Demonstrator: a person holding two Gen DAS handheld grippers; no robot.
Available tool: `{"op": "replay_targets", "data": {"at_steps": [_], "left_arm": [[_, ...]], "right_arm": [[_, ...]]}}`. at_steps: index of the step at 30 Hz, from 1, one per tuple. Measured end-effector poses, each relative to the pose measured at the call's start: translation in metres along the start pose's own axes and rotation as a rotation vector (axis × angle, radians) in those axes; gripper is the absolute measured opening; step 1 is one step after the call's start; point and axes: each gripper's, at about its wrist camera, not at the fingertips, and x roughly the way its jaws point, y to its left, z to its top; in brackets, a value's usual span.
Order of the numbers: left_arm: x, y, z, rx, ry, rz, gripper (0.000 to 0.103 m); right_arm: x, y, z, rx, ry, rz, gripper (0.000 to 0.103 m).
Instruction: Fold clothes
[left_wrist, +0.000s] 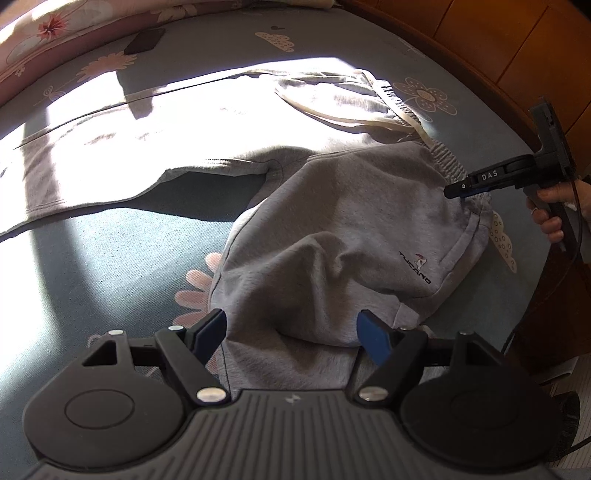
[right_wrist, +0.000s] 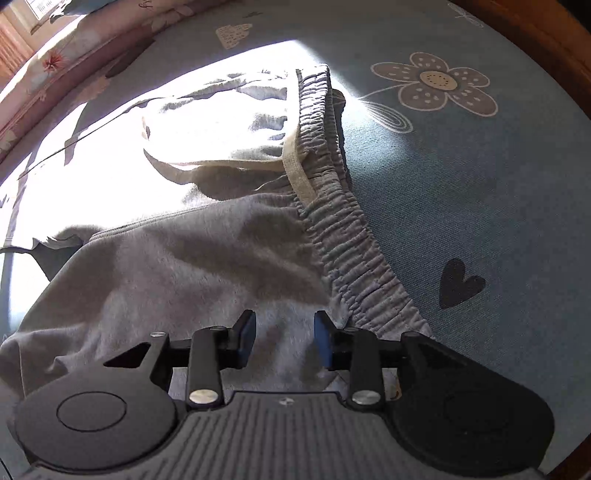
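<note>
The work surface is a bed (left_wrist: 110, 258) covered in a blue-grey floral sheet, partly in strong sunlight, with a wooden frame (left_wrist: 498, 55) along its far edge.

The pants (left_wrist: 332, 229), grey with an elastic waistband (right_wrist: 347, 258) and a pale drawstring (right_wrist: 295, 166), lie spread on the sheet. One leg runs away from the waistband into the sunlit patch; the other is bunched and doubled over on the shaded side, logo facing up.

The left gripper (left_wrist: 291, 332) hovers over the bunched leg, well away from the waistband, jaws wide and empty. The right gripper (right_wrist: 284, 339) sits just beside the waistband, jaws narrowly apart over the cloth, pads not pressing on it. A hand (left_wrist: 550, 210) holds its handle.

A dark phone (left_wrist: 144, 40) lies far from the waistband, near a pink quilt (left_wrist: 55, 33).

Risks, as a judgement: the bunched leg may trap wrinkles if folded as it lies. The loose drawstring may snag a jaw. A narrow grip may catch only one layer at the waistband, skewing the fold.
</note>
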Motion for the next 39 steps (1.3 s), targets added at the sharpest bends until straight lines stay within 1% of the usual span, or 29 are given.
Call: {"op": "replay_targets", "data": {"at_steps": [2,3,5,6,7,8,10,11,12,13,16,18,20,23,25,26,28,31,33,34,35,37,39], "left_arm": [[0.0,-0.004,0.0,0.024,0.007,-0.009,0.077],[0.0,-0.006,-0.001,0.034,0.008,-0.007,0.077],[0.001,-0.006,-0.003,0.039,0.017,0.004,0.077],[0.002,-0.006,-0.003,0.035,0.025,0.009,0.077],[0.002,-0.004,-0.005,0.023,0.032,0.014,0.077],[0.002,-0.003,-0.006,0.009,0.039,0.02,0.077],[0.001,0.001,-0.01,-0.013,0.038,0.034,0.077],[0.0,0.003,-0.012,-0.022,0.035,0.039,0.077],[0.0,0.006,-0.015,-0.032,0.03,0.044,0.077],[-0.001,0.009,-0.018,-0.046,0.026,0.051,0.077],[-0.001,0.019,-0.03,-0.11,0.026,0.049,0.077],[-0.003,0.027,-0.039,-0.146,0.027,0.039,0.077],[-0.008,0.035,-0.051,-0.172,0.019,0.033,0.077],[-0.016,0.049,-0.071,-0.21,0.013,0.045,0.077],[-0.022,0.06,-0.083,-0.25,0.018,0.062,0.077],[-0.027,0.065,-0.089,-0.264,0.014,0.064,0.077],[-0.036,0.074,-0.099,-0.287,0.005,0.066,0.077],[-0.045,0.086,-0.113,-0.292,0.005,0.082,0.077],[-0.049,0.094,-0.12,-0.3,0.003,0.088,0.077],[-0.051,0.099,-0.123,-0.307,0.001,0.088,0.077],[-0.053,0.104,-0.126,-0.314,-0.002,0.087,0.077],[-0.058,0.112,-0.132,-0.322,-0.009,0.086,0.077],[-0.062,0.119,-0.137,-0.32,-0.017,0.086,0.077]], "right_arm": [[0.015,0.007,-0.005,-0.061,0.056,-0.076,0.039],[0.016,0.007,-0.009,-0.057,0.044,-0.077,0.041],[0.016,0.007,-0.014,-0.047,0.027,-0.064,0.052],[0.017,0.009,-0.015,-0.053,0.027,-0.061,0.06],[0.018,0.011,-0.016,-0.06,0.027,-0.058,0.065],[0.019,0.013,-0.017,-0.066,0.027,-0.055,0.068],[0.021,0.018,-0.02,-0.079,0.026,-0.049,0.081],[0.023,0.02,-0.021,-0.084,0.028,-0.046,0.084],[0.024,0.021,-0.02,-0.082,0.034,-0.043,0.09],[0.027,0.022,-0.019,-0.083,0.04,-0.04,0.092],[0.032,0.028,-0.018,-0.091,0.06,-0.051,0.103],[0.035,0.03,-0.017,-0.097,0.069,-0.066,0.103],[0.035,0.03,-0.018,-0.075,0.062,-0.074,0.103],[0.033,0.027,-0.026,-0.024,-0.003,-0.082,0.103],[0.03,0.028,-0.031,-0.019,-0.037,-0.094,0.103],[0.028,0.029,-0.032,-0.022,-0.039,-0.105,0.103],[0.022,0.036,-0.027,-0.021,-0.004,-0.138,0.103],[-0.002,0.063,-0.028,-0.039,-0.008,-0.157,0.102],[-0.028,0.095,-0.04,-0.109,-0.053,-0.094,0.102],[-0.04,0.116,-0.045,-0.154,-0.07,-0.056,0.103],[-0.047,0.149,-0.051,-0.218,-0.07,-0.003,0.103],[-0.055,0.188,-0.065,-0.31,-0.055,0.107,0.103],[-0.059,0.227,-0.085,-0.375,0.014,0.23,0.103]]}}
